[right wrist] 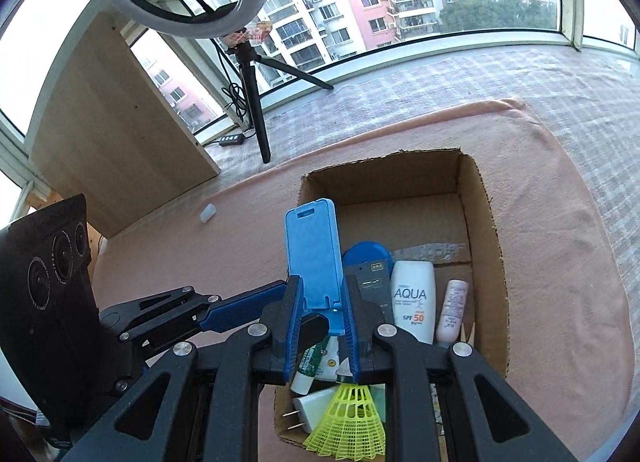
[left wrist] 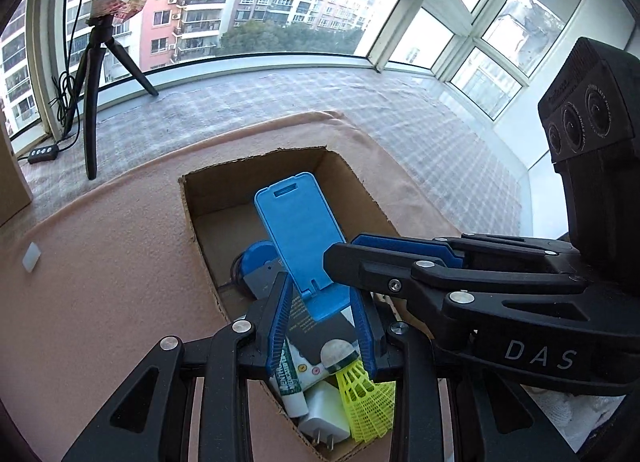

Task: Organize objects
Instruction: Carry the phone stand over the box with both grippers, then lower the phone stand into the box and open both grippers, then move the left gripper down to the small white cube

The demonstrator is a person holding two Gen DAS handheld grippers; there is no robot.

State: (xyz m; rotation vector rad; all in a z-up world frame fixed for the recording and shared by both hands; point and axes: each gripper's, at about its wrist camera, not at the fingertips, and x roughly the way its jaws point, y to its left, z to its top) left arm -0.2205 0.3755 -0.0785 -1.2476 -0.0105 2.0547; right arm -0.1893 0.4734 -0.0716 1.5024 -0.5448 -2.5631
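A: We have the blue phone stand (right wrist: 313,252) over the cardboard box (right wrist: 486,222). The right hand-held gripper (right wrist: 320,326) is clamped on its base, and the left hand-held gripper (left wrist: 320,304) pinches it too, we judge.

B: Next we lower it in, clear of the sunscreen (right wrist: 413,300) and the shuttlecock (right wrist: 348,422).

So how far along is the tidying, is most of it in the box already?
Mostly done, it seems. The cardboard box already holds a sunscreen tube, a pink tube, a yellow shuttlecock and a white charger. In hand: both the left gripper and right gripper grip the blue phone stand over the box. Left: a small white piece on the pink cloth.
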